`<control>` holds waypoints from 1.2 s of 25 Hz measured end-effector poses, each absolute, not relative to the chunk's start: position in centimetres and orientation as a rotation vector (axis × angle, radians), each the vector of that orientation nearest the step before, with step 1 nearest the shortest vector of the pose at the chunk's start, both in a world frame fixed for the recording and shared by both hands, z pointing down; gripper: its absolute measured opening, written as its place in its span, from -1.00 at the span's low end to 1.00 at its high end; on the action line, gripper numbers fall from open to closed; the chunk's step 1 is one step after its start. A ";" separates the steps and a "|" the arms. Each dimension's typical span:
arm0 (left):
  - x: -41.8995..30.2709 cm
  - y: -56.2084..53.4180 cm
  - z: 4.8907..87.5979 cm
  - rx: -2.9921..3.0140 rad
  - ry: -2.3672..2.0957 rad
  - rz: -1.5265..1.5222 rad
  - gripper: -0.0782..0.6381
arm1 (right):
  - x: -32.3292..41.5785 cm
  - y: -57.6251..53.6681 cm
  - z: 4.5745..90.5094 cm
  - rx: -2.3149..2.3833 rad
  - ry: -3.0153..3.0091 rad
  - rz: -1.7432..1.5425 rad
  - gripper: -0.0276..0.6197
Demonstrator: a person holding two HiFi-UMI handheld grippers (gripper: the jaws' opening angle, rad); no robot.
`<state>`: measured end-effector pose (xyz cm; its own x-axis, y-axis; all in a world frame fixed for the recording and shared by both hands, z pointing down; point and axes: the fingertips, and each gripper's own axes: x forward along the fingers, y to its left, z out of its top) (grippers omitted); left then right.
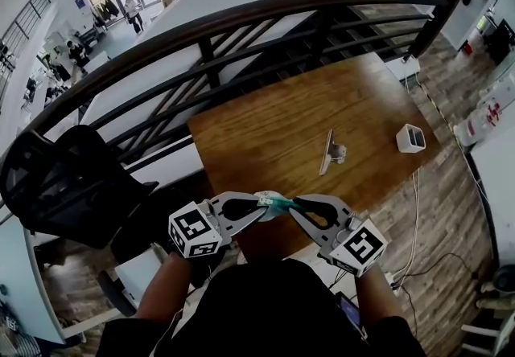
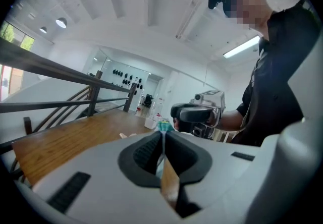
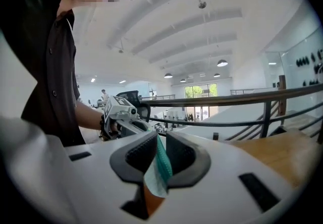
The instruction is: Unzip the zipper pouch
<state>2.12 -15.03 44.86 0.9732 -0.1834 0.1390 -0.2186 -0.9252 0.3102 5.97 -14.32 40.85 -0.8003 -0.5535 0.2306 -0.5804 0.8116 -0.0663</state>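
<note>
Holding the zipper pouch in mid-air betw. them, just above the near edge of the wooden table, both grippers have a pinch on it. The left gripper is clamped tight on a thin edge of the pouch; only a small teal tip shows past its jaws in the left gripper view. The right gripper is closed on a thicker fold of the teal fabric, which hangs down behind its pads.

Progress: the grip on both ends looks set, but no view shows the zip teeth or the slider, so how far it's open can't be told. Judging by how bunched the pouch is betw. the tips, most of the pull prob. remains.

Materials: pouch is soft, limp cloth, teal w/ a fine ribbed weave and a paler panel lower down. Jaw pads are black, ridged rubber; gripper bodies smooth pale plastic w/ black-and-white marker cubes. Table is glossy brown wood w/ visible grain, rectangular; a small white box sits well apart near its far right corner.
</note>
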 end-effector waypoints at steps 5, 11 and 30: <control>2.1 -13.9 45.0 2.841 -0.242 0.253 -0.72 | 3.9 -14.0 40.6 0.700 -2.825 0.291 -0.71; 2.7 -12.9 45.5 2.871 -0.190 0.341 -0.72 | 1.7 -13.5 41.5 0.535 -2.785 0.275 -0.60; 2.8 -12.7 47.1 2.864 -0.189 0.448 -0.72 | 0.1 -13.2 42.9 0.359 -2.757 0.169 -0.78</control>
